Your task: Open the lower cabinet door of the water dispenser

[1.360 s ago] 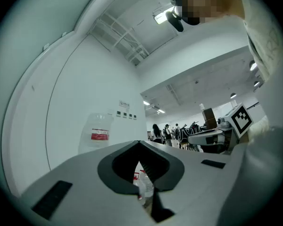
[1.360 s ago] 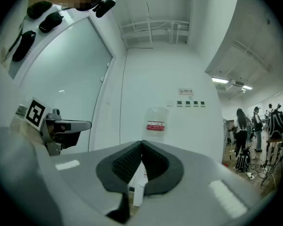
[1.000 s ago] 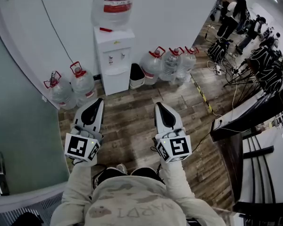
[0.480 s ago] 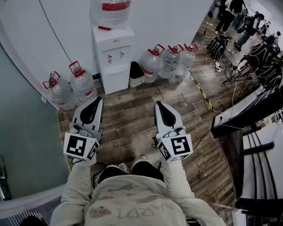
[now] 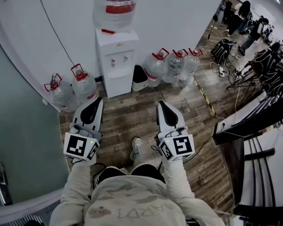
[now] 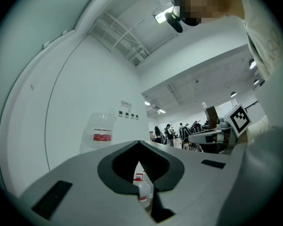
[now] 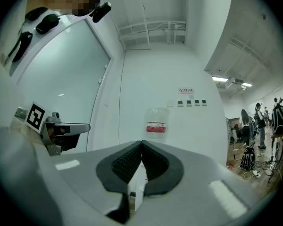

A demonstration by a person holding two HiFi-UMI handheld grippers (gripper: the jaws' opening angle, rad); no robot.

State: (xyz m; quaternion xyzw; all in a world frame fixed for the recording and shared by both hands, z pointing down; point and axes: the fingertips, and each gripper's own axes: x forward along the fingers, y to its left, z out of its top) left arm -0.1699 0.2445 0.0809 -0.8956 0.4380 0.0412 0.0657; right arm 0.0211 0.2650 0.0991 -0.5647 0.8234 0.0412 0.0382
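We are holding the left gripper (image 5: 95, 102) and the right gripper (image 5: 163, 105) side by side above the wooden floor (image 5: 132, 117). Both are clenched, with nothing between their jaws. They are pointing toward the water dispenser (image 5: 114, 46), which is standing at the floor's far edge against the white wall (image 5: 170, 13), well apart from both grippers. Its lower cabinet door (image 5: 118, 81) is sitting closed. A large bottle (image 5: 117, 6) is resting on top, and spare jugs (image 5: 172, 65) are standing on either side.
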